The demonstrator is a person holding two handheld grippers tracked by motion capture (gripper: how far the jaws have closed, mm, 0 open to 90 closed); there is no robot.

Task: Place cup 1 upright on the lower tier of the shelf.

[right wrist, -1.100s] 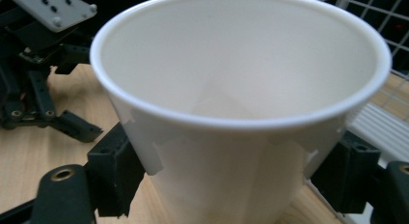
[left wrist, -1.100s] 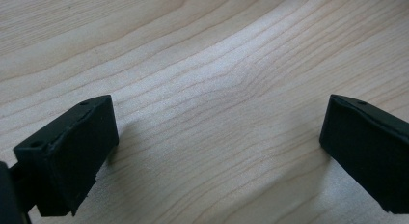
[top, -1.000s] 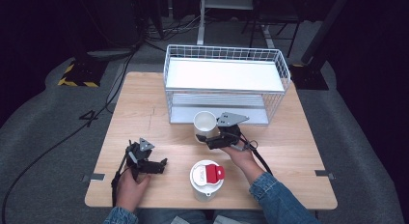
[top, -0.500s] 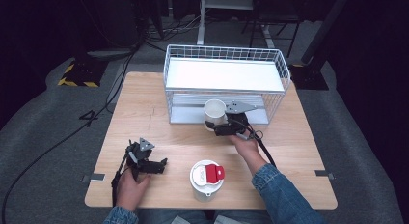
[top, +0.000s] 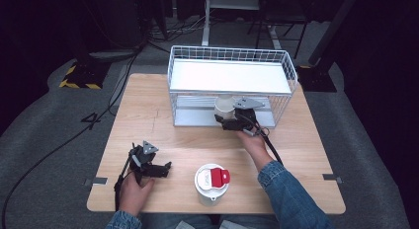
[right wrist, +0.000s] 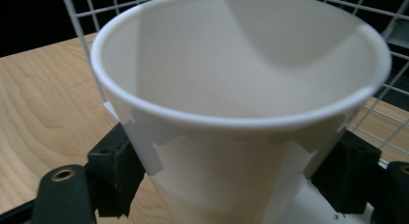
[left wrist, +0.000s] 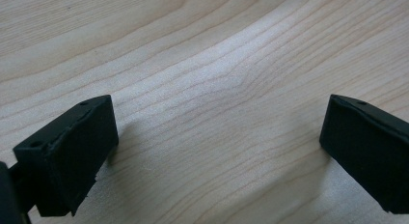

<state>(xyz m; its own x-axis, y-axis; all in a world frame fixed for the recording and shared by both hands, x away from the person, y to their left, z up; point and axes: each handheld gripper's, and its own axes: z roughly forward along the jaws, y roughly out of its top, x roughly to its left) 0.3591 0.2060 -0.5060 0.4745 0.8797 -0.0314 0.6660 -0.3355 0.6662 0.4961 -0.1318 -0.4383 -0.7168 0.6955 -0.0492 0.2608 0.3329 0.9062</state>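
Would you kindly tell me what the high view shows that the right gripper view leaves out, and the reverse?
High view alone: the left hand-held gripper resting on the table with jaws apart, a white lidded container with a red tab near the front edge, and the whole wire basket shelf.

Right gripper view alone: the bare inside of the white paper cup, seen close, with the black pads pressing its sides.

Both: the right hand-held gripper holding the cup at the wire basket, and the wooden tabletop.

Cup (right wrist: pixel 231 89) white, plain. Basket (top: pixel 232 56) white wire squares. Table (top: pixel 148 110) light brown wood with wavy lines. Grippers black (top: pixel 232 123) (top: pixel 158 170). Lid (top: pixel 211 178) white with red tab. Sleeve (top: pixel 291 199) blue jeans cloth.
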